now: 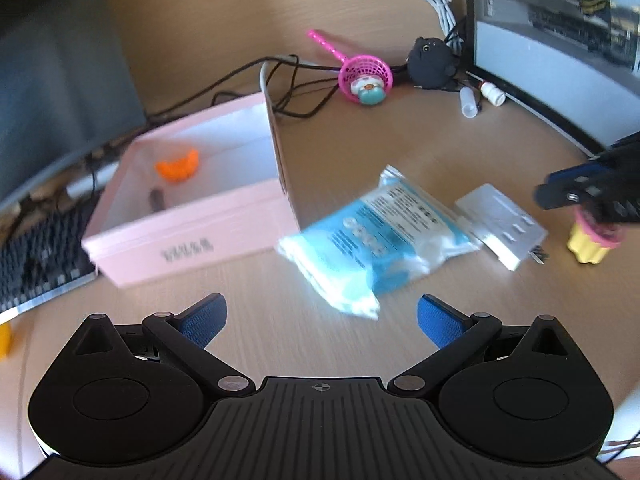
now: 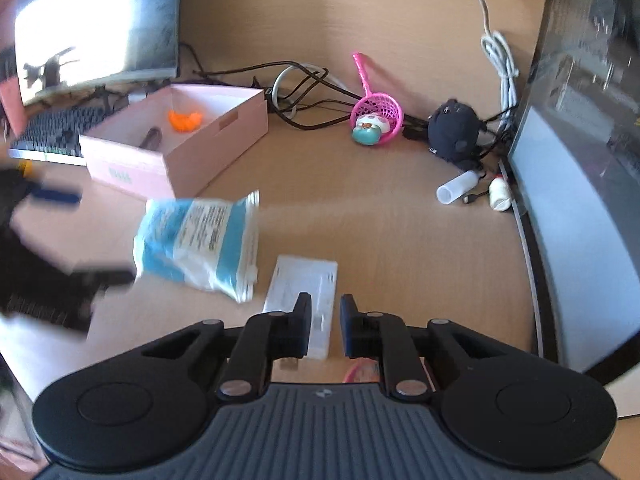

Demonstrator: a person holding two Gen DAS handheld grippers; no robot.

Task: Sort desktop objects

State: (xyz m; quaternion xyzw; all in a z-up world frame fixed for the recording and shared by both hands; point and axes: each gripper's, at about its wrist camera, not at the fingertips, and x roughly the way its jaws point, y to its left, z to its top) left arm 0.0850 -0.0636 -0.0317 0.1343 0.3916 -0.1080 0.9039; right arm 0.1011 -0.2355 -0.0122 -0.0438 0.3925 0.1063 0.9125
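A blue-and-white wipes pack (image 1: 384, 232) (image 2: 200, 240) lies mid-desk beside a flat white box (image 1: 500, 224) (image 2: 304, 280). To the left stands an open pink box (image 1: 192, 232) (image 2: 132, 168) with an orange toy (image 1: 178, 166) (image 2: 184, 120) inside. My left gripper (image 1: 322, 320) is open just short of the pack, with nothing between its pads. My right gripper (image 2: 326, 308) (image 1: 560, 188) is almost shut over the white box's near end, and only desk shows in its narrow gap. A yellow cupcake toy with a pink top (image 1: 590, 244) sits under that gripper.
At the back lie a pink net (image 1: 364, 70) (image 2: 376, 114) holding a small figure, a black plush (image 1: 432, 62) (image 2: 454, 128), a clear tube (image 1: 468, 102) (image 2: 456, 188) and tangled cables. A monitor (image 1: 560, 40) stands at the right. A keyboard (image 1: 36, 256) lies left.
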